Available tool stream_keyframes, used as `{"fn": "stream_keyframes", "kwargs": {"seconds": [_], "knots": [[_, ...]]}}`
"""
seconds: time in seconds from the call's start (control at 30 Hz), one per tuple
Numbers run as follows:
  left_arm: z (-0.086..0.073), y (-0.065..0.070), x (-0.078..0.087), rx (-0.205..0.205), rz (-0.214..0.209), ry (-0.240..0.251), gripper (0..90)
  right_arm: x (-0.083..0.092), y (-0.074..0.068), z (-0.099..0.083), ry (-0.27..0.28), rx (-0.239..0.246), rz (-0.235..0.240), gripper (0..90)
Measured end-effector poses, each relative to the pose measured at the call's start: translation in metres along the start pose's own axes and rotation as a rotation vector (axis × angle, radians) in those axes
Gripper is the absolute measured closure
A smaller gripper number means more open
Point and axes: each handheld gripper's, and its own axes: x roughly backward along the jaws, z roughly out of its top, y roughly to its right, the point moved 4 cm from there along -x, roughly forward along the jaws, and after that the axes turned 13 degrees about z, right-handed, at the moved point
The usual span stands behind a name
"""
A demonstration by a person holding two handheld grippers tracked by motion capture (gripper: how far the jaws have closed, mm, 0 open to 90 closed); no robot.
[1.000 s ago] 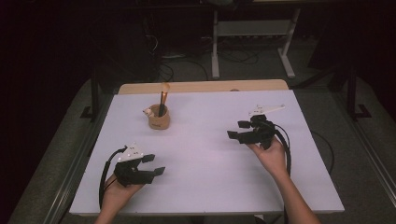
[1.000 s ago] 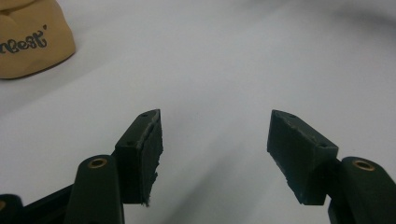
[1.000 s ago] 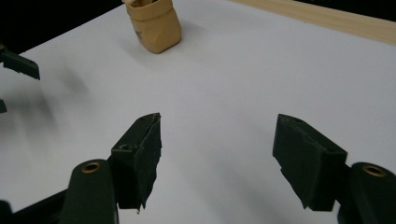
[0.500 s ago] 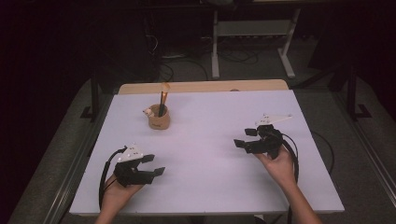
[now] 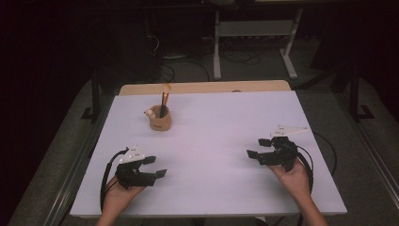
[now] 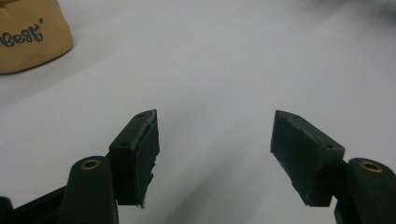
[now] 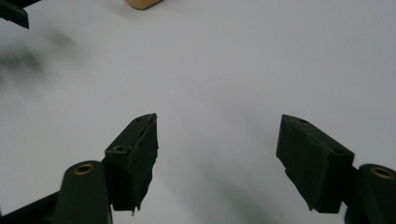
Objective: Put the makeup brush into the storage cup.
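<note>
While both tongs, the left gripper (image 5: 153,166) and the right gripper (image 5: 257,148), sit wide open and hold nothing low over the white table (image 5: 211,122), the cup (image 5: 160,120) with a brush (image 5: 165,98) stands far back left, and a fast reach could tip it.

Both handheld tools are black: the left gripper (image 5: 151,166) and the right gripper (image 5: 256,148) each carry a pale grey three-cornered plate on top and trail a looped black cable. Their jaws are matte black wedge-shaped blocks with ragged pad edges and small screw holes. Brass-coloured rivets sit in the rounded arms behind them.
</note>
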Motion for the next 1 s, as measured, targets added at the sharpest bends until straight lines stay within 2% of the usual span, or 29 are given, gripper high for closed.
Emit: {"fn": "stream_keyframes", "kwargs": {"seconds": [0.23, 0.33, 0.5, 0.53, 0.57, 0.6, 0.63, 0.73, 0.77, 0.8, 0.97, 1.0], "knots": [[-0.001, 0.0, -0.001, 0.007, -0.003, -0.003, 29.7, 0.005, 0.002, -0.016, -0.012, -0.024, -0.014, 25.3], [-0.002, -0.001, -0.001, 0.014, -0.001, -0.003, 28.9, 0.006, 0.0, -0.021, -0.03, -0.018, -0.024, 24.4], [-0.003, -0.001, 0.0, 0.021, -0.001, -0.002, 28.0, 0.008, -0.005, -0.025, -0.03, -0.006, -0.023, 23.4], [-0.004, -0.002, 0.0, 0.012, -0.001, -0.003, 27.8, 0.008, -0.004, -0.026, -0.027, 0.008, -0.025, 23.3], [-0.004, -0.002, 0.0, 0.01, -0.001, -0.002, 27.5, 0.009, -0.005, -0.027, -0.025, -0.013, -0.027, 23.3], [-0.005, -0.002, 0.001, 0.004, -0.001, -0.007, 27.4, 0.009, -0.004, -0.028, -0.024, -0.001, -0.028, 23.3], [-0.005, -0.001, 0.0, 0.024, -0.001, -0.001, 27.3, 0.01, -0.004, -0.028, -0.022, -0.007, -0.027, 23.2], [-0.007, -0.001, 0.0, 0.011, 0.001, -0.005, 26.5, 0.012, -0.003, -0.031, -0.016, -0.005, -0.035, 22.4], [-0.007, -0.001, 0.0, 0.011, 0.001, -0.009, 26.5, 0.013, -0.004, -0.032, -0.015, -0.024, -0.04, 22.3], [-0.008, -0.001, 0.0, 0.008, 0.0, -0.009, 26.4, 0.013, -0.003, -0.033, -0.016, -0.011, -0.041, 22.3], [-0.012, 0.001, 0.0, 0.013, -0.003, -0.018, 26.3, 0.016, -0.007, -0.038, -0.015, 0.002, -0.049, 22.2], [-0.013, 0.001, 0.0, 0.004, -0.003, -0.022, 26.3, 0.017, -0.008, -0.039, -0.014, -0.002, -0.043, 22.1]]}}
